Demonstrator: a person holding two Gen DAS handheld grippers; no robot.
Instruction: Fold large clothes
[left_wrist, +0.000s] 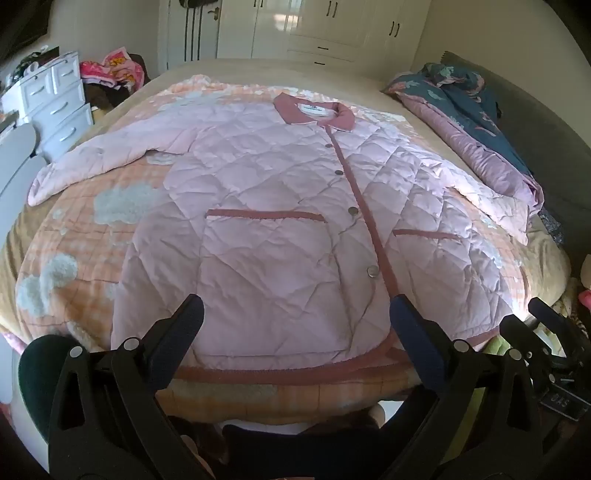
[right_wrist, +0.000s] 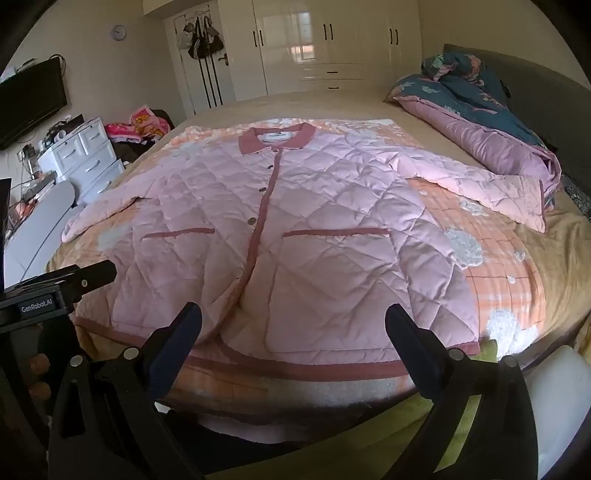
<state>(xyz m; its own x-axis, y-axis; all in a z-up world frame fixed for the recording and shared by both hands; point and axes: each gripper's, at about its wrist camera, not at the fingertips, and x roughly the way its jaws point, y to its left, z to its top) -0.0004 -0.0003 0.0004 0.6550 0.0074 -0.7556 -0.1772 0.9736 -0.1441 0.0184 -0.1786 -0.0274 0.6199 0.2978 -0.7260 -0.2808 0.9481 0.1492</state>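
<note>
A large pink quilted jacket (left_wrist: 280, 206) lies flat and buttoned on the bed, collar at the far end, both sleeves spread out to the sides; it also shows in the right wrist view (right_wrist: 295, 221). Its hem runs along the near bed edge. My left gripper (left_wrist: 295, 310) is open and empty, held just above the hem left of the button strip. My right gripper (right_wrist: 293, 317) is open and empty above the hem right of the strip. The right gripper shows at the right edge of the left wrist view (left_wrist: 546, 314), and the left gripper at the left edge of the right wrist view (right_wrist: 62, 288).
An orange checked blanket (right_wrist: 491, 236) lies under the jacket on the bed. A rolled blue and purple duvet (right_wrist: 480, 122) lies at the far right by the headboard. White drawers (right_wrist: 85, 155) and piled clothes stand left of the bed. Wardrobes (right_wrist: 332, 44) stand behind.
</note>
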